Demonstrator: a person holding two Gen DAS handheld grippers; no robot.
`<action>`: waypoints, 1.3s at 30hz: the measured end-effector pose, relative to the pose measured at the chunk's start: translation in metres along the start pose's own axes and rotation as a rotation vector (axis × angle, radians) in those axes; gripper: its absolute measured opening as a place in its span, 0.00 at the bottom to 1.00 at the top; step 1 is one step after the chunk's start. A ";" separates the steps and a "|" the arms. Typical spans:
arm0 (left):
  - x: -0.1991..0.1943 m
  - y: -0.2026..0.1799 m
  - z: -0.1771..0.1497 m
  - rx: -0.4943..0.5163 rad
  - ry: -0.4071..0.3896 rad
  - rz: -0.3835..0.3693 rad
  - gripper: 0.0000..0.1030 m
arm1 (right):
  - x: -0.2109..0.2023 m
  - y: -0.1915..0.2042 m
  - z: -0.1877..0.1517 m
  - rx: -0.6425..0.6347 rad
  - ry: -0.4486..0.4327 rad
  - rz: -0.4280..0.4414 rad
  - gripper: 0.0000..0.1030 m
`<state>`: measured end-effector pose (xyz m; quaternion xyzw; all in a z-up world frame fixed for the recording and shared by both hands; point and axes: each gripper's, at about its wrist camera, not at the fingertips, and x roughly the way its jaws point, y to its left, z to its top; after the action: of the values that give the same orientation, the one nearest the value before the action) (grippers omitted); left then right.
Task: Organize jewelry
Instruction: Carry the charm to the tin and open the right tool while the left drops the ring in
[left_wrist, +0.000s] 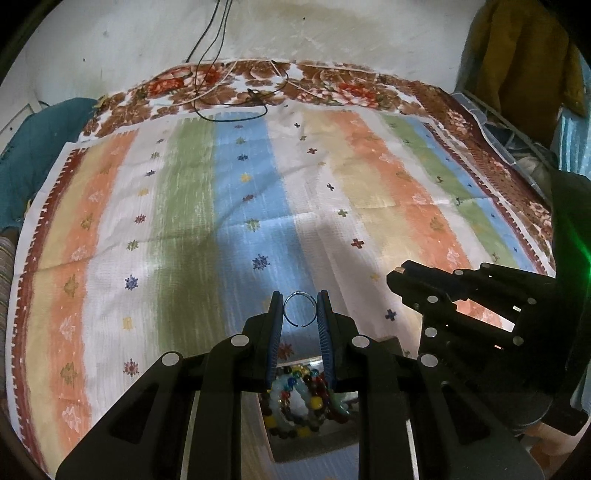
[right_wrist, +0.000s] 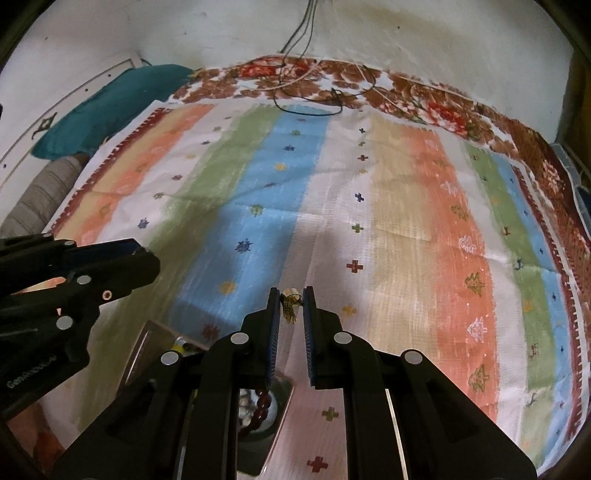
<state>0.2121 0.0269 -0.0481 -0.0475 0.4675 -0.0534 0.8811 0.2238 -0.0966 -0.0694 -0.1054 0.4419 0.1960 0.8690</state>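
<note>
My left gripper (left_wrist: 300, 301) is shut on a thin silver open ring (left_wrist: 300, 309), held upright between the blue pads above the striped cloth. Below it a shiny tray (left_wrist: 314, 448) holds several coloured bead bracelets (left_wrist: 303, 398). My right gripper (right_wrist: 291, 295) is shut on a small earring with a pale top and dark gold tassel (right_wrist: 290, 306). Under it the tray (right_wrist: 275, 417) shows with dark red beads (right_wrist: 260, 406). Each gripper appears in the other's view: the right one (left_wrist: 402, 275), the left one (right_wrist: 142, 258).
A striped, patterned cloth (left_wrist: 258, 206) covers a floral bedspread (left_wrist: 332, 86). Black and white cables (left_wrist: 229, 107) lie at the far edge by the wall. A teal pillow (right_wrist: 110, 103) lies at the left. Yellow clothing (left_wrist: 517, 48) hangs at the far right.
</note>
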 end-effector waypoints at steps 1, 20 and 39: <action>-0.002 -0.001 -0.002 0.001 -0.002 -0.003 0.18 | -0.003 0.001 -0.002 -0.006 -0.003 0.001 0.13; -0.035 -0.006 -0.030 -0.008 -0.028 -0.029 0.18 | -0.035 0.015 -0.034 0.012 -0.007 0.088 0.13; -0.060 0.006 -0.056 -0.046 -0.029 -0.042 0.45 | -0.069 0.006 -0.057 0.023 -0.033 0.080 0.56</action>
<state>0.1324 0.0392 -0.0308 -0.0785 0.4548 -0.0603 0.8851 0.1428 -0.1292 -0.0469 -0.0745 0.4334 0.2271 0.8689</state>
